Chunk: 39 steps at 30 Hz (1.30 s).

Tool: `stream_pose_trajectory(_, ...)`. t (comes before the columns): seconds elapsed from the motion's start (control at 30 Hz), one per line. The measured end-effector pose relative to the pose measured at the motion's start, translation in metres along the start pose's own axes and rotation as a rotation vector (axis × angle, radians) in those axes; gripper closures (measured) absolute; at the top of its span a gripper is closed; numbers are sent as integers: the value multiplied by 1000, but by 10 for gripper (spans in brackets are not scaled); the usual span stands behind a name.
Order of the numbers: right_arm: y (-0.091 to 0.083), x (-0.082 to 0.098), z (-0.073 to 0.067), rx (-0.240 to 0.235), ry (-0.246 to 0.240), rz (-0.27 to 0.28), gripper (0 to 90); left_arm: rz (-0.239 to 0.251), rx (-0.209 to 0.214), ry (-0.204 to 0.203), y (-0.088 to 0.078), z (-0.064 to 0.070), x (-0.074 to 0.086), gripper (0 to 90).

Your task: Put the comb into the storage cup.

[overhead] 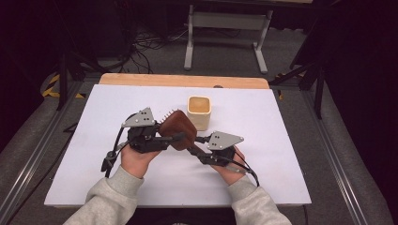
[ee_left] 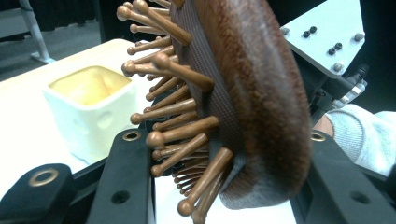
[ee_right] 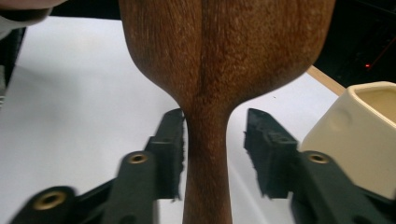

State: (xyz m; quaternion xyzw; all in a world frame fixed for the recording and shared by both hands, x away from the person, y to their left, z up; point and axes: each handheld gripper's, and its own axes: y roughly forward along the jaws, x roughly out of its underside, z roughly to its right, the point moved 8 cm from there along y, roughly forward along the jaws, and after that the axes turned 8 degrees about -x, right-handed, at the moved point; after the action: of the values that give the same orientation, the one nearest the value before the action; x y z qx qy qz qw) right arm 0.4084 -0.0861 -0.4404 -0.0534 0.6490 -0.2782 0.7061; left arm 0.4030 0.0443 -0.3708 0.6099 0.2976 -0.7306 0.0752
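Wooden hairbrush head was clamped between left gripper jaws, held above white table. Right gripper jaws were spread around brush handle, right jaw apart. Cream cup stood just beyond.

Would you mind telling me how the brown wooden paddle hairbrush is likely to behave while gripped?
The brown wooden paddle hairbrush looks solid, so probably stiff. Its smooth rounded back may slip against flat pads. The ball-tipped wooden pins sit in a textured cushion, so they likely flex under the left gripper.
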Motion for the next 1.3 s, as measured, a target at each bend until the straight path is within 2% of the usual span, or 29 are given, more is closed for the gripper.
stream_pose_trajectory(0.2, -9, -6, 2, -19, 38, 57, 244, -9, -8, 21, -2, -2, -13, 580)
stream_pose_trajectory(0.3, -14, -9, 4, -19, 63, 79, 123, -19, -19, 48, -4, -4, -21, 579)
stream_pose_trajectory(0.4, -19, -9, 7, -26, 88, 95, 50, -24, -23, 55, -4, -6, -33, 578)
stream_pose_trajectory(0.53, -26, -7, 10, -22, 110, 107, 15, -40, -34, 79, -4, -9, -46, 577)
stream_pose_trajectory(0.77, -39, 1, 16, 3, 138, 106, 12, -52, -55, 111, 1, -13, -68, 575)
stream_pose_trajectory(1.3, -63, 16, 36, 76, 202, 132, 12, -63, -88, 110, 4, -25, -101, 568)
